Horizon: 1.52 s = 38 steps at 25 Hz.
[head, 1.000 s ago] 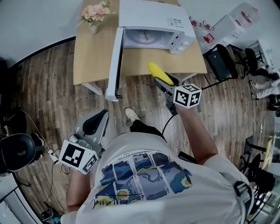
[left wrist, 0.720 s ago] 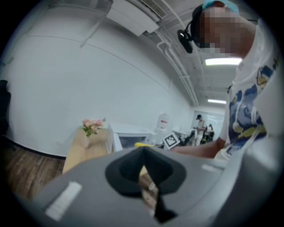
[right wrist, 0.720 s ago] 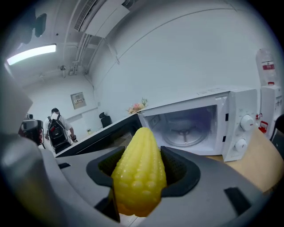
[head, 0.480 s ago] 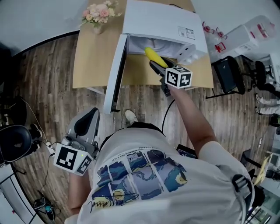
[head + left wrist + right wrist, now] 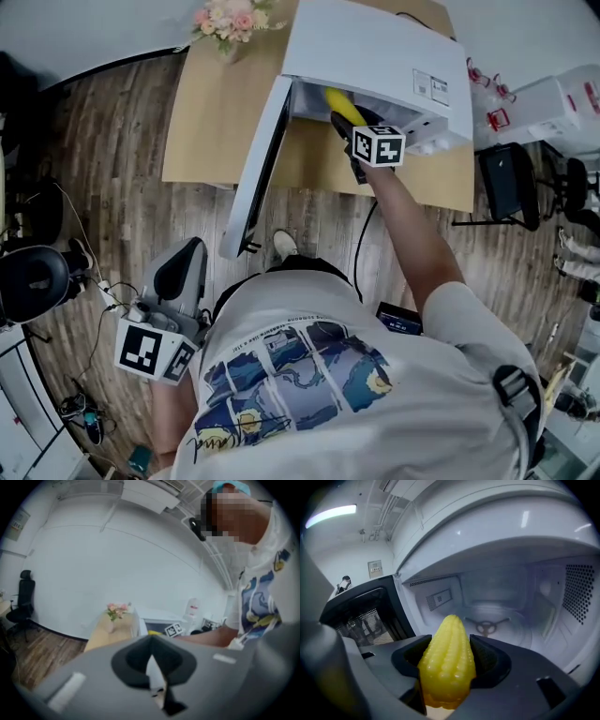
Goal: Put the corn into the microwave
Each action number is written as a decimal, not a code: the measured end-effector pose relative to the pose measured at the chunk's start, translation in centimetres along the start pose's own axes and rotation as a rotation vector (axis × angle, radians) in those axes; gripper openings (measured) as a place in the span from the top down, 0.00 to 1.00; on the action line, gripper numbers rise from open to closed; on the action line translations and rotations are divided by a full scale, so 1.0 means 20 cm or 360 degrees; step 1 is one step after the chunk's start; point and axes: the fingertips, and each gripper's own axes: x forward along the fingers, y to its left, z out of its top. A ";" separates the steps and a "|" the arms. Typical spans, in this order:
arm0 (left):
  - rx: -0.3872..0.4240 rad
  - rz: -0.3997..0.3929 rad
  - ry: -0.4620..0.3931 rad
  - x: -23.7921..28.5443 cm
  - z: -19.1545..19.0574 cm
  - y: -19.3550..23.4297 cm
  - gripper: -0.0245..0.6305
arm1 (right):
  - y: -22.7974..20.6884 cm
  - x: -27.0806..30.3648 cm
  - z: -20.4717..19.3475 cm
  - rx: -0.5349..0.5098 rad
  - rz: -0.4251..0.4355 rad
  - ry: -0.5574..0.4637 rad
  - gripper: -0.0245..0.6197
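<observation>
A yellow corn cob point(image 5: 342, 105) is held in my right gripper point(image 5: 347, 116), which is shut on it. In the right gripper view the corn point(image 5: 447, 663) points tip-first into the white microwave's cavity point(image 5: 497, 597), with the turntable hub point(image 5: 486, 627) just beyond. The microwave point(image 5: 375, 47) stands on a wooden table point(image 5: 211, 122) with its door point(image 5: 258, 169) swung open to the left. The corn's tip sits at the cavity's mouth. My left gripper point(image 5: 181, 267) hangs low beside the person, over the floor, its jaws together with nothing in them.
A vase of pink flowers point(image 5: 230, 21) stands at the table's far left corner. A black chair point(image 5: 511, 183) is right of the table, white containers point(image 5: 562, 94) behind it. Dark equipment and cables point(image 5: 33, 281) lie on the wooden floor at left.
My right gripper has carried the corn forward from above the table's front edge up to the microwave's opening. The left gripper stayed low at the person's side.
</observation>
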 end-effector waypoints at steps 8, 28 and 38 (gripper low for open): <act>-0.0024 0.0095 0.0040 0.03 -0.01 0.04 0.95 | -0.03 0.25 0.07 -0.0179 -0.0071 0.0040 0.57; -0.0019 0.0192 0.0100 0.10 -0.04 0.06 0.95 | -0.04 0.52 0.11 -0.0435 -0.0175 0.0106 0.57; -0.0005 0.0199 0.0111 0.09 -0.05 0.06 0.95 | -0.04 0.53 0.10 -0.0477 -0.0183 0.0165 0.57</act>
